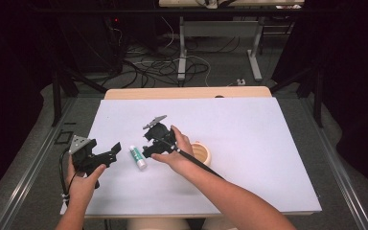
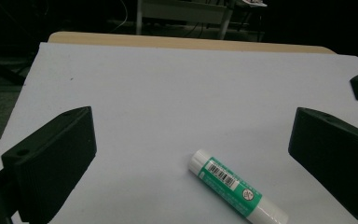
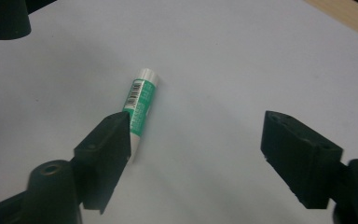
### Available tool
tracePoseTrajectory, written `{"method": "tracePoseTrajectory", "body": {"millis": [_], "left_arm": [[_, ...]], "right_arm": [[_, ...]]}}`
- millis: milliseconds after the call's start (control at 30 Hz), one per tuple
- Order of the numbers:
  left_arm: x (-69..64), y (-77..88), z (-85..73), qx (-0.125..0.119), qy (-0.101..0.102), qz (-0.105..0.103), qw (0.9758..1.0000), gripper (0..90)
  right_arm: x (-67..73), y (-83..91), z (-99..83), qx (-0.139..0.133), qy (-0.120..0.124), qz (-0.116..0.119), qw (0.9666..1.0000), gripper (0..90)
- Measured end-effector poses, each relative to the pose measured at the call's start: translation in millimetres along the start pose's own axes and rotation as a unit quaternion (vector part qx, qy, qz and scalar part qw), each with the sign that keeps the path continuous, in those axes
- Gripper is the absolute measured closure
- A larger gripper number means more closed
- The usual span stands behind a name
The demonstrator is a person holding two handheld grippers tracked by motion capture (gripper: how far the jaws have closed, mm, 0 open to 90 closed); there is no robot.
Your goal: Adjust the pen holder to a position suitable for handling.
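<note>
Even overhead light leaves the white counter (image 1: 249, 143) bright and the room behind dark. Shadows are soft; the gripper views look slightly blurred, without glare.

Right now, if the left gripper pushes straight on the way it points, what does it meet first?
Probably the glue stick, lying between the open left gripper jaws on the white table. Depth is uncertain.

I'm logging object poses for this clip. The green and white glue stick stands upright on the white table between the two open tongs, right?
Not quite. The glue stick lies flat on its side on the white table, not upright; the left gripper view shows it plainly. The rest holds: it sits between the left tongs and the right tongs, both open.
</note>
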State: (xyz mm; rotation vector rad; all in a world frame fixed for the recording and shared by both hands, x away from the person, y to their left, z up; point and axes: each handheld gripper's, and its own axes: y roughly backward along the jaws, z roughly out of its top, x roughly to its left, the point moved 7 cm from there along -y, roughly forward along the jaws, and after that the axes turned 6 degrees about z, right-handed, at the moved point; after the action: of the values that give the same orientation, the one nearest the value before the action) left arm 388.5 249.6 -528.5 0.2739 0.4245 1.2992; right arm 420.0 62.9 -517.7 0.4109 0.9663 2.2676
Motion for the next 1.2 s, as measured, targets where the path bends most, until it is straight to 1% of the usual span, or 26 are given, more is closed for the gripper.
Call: {"method": "tracePoseTrajectory", "body": {"millis": [167,200,233,300,333,367,400,433,467,500,533,567,600,633,667,700,733,767,833,900,933,1033,1067,1100,1133,1200], "left_arm": [[0.8,0.2,-0.1,0.0,0.0,0.0,1.0,0.7],[1.0,0.3,-0.2,0.001,0.0,0.0,1.0,0.7],[1.3,0.5,-0.3,0.001,-0.001,0.0,1.0,0.7],[1.8,0.7,-0.4,0.001,-0.001,0.0,1.0,0.7],[2.0,0.7,-0.5,0.001,0.0,0.0,1.0,0.7],[2.2,0.6,-0.6,0.001,0.001,0.0,1.0,0.7],[2.5,0.6,-0.7,0.0,0.0,0.0,1.0,0.7],[2.6,0.7,-0.8,0.0,0.002,0.001,1.0,0.7],[3.0,0.9,-0.9,0.0,0.002,0.0,1.0,0.7],[3.3,1.2,-1.0,0.002,0.002,0.0,1.0,0.7],[3.7,1.3,-1.1,0.001,0.002,0.0,1.0,0.7],[4.1,1.8,-1.3,0.002,0.002,0.001,1.0,0.7],[4.2,1.3,-0.9,-0.003,0.004,0.002,1.0,0.7],[4.4,1.7,-1.0,-0.002,0.004,0.003,1.0,0.7],[4.8,2.2,-1.2,0.001,0.003,0.001,1.0,0.7],[5.1,2.2,-1.4,0.0,0.004,0.001,1.0,0.7],[5.1,2.2,-1.4,0.0,0.004,0.001,1.0,0.7],[5.2,2.1,-1.5,0.001,0.004,0.001,1.0,0.7],[5.3,1.9,-1.7,0.001,0.004,0.001,1.0,0.7],[5.5,1.9,-1.9,0.002,0.002,0.002,1.0,0.7],[5.4,1.8,-1.9,0.002,0.002,0.002,1.0,0.7],[5.5,1.7,-2.0,0.003,0.002,0.001,1.0,0.7],[5.5,1.7,-2.1,0.003,0.002,0.002,1.0,0.7],[5.4,1.5,-2.0,0.003,0.002,0.001,1.0,0.7],[5.4,1.2,-2.0,0.002,0.002,0.001,1.0,0.7],[5.0,1.2,-2.3,0.004,0.002,0.001,1.0,0.7]], "right_arm": [[4.8,-16.3,1.6,0.011,-0.011,0.004,0.9999,26.0],[5.5,-19.6,1.6,0.016,-0.016,0.0,0.9997,26.5],[7.3,-23.0,1.5,0.019,-0.023,0.002,0.9995,27.0],[7.5,-26.2,1.3,0.024,-0.022,0.003,0.9995,27.5],[10.5,-32.4,1.0,0.028,-0.036,0.005,0.9989,28.9],[10.5,-32.4,1.0,0.028,-0.036,0.005,0.9989,28.9],[11.3,-38.0,0.9,0.032,-0.037,0.004,0.9988,30.1],[11.3,-38.0,0.9,0.032,-0.037,0.004,0.9988,30.1],[12.4,-42.6,0.6,0.036,-0.048,0.007,0.9982,33.2],[12.4,-42.6,0.6,0.036,-0.048,0.007,0.9982,33.2],[12.8,-47.3,0.3,0.037,-0.061,0.016,0.9973,34.3],[12.8,-47.3,0.3,0.037,-0.061,0.016,0.9973,34.3],[14.5,-51.8,-0.5,0.042,-0.075,0.031,0.9958,35.6],[15.0,-53.9,-1.0,0.044,-0.084,0.035,0.9949,36.9],[15.0,-53.9,-1.0,0.044,-0.084,0.035,0.9949,36.9],[14.7,-57.5,-2.5,0.047,-0.088,0.042,0.9941,38.9],[14.7,-57.5,-2.5,0.047,-0.088,0.042,0.9941,38.9],[14.9,-60.3,-4.0,0.051,-0.088,0.05,0.9936,40.3],[15.6,-62.0,-4.3,0.05,-0.093,0.049,0.9932,40.5],[16.1,-64.2,-5.5,0.055,-0.091,0.052,0.993,41.2],[18.0,-66.3,-5.9,0.055,-0.095,0.055,0.9925,42.8],[20.2,-69.4,-7.3,0.06,-0.089,0.058,0.9925,43.5],[23.6,-69.7,-7.7,0.066,-0.106,0.059,0.9904,43.9],[23.6,-69.7,-7.7,0.066,-0.106,0.059,0.9904,43.9],[22.9,-71.9,-8.6,0.063,-0.089,0.06,0.9922,44.1],[23.4,-73.0,-8.8,0.061,-0.088,0.059,0.9924,44.4]]}}
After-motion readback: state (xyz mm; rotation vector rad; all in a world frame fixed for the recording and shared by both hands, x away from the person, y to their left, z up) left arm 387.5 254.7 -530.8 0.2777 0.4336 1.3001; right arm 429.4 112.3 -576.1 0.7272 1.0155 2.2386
